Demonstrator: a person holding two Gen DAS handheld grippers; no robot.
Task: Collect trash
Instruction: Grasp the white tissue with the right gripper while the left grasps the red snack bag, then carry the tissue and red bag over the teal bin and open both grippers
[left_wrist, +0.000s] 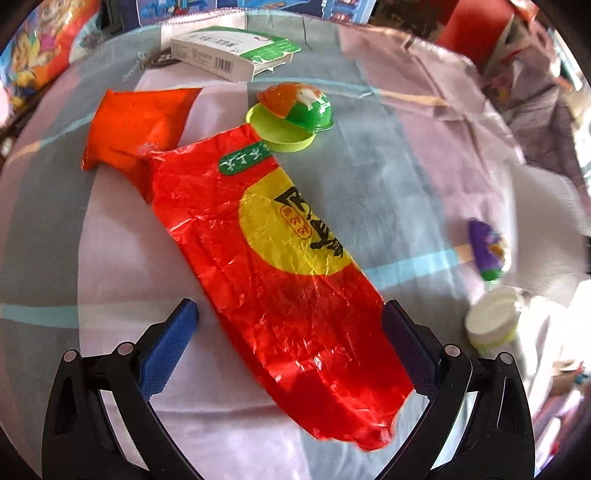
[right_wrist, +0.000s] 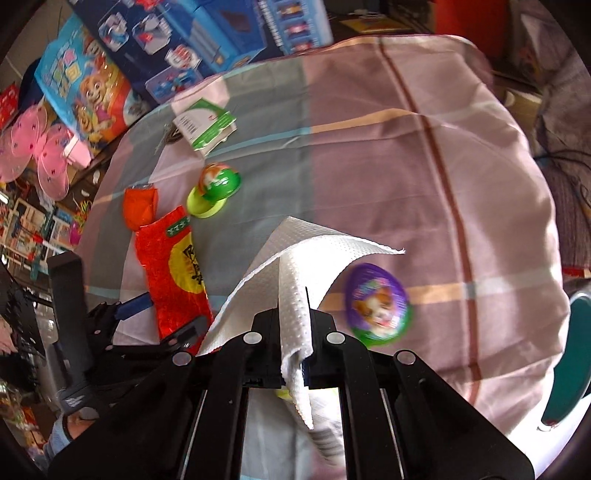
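Note:
A long red and yellow foil wrapper (left_wrist: 280, 273) lies on the checked cloth, its near end between the blue fingers of my open left gripper (left_wrist: 290, 328). It also shows in the right wrist view (right_wrist: 173, 273). My right gripper (right_wrist: 293, 317) is shut on a white paper towel (right_wrist: 295, 266), held above the cloth. A purple and green plastic egg (right_wrist: 376, 304) lies just right of it. An orange packet (left_wrist: 136, 129), a green and orange egg half on a yellow-green lid (left_wrist: 291, 114) and a white and green carton (left_wrist: 232, 51) lie farther back.
A white cap with a yellow-green rim (left_wrist: 493, 323) sits at the right near the purple egg (left_wrist: 487, 249). Toy boxes (right_wrist: 207, 40) and pink toy wings (right_wrist: 37, 147) stand beyond the far left edge. A teal rim (right_wrist: 570, 354) is at the right.

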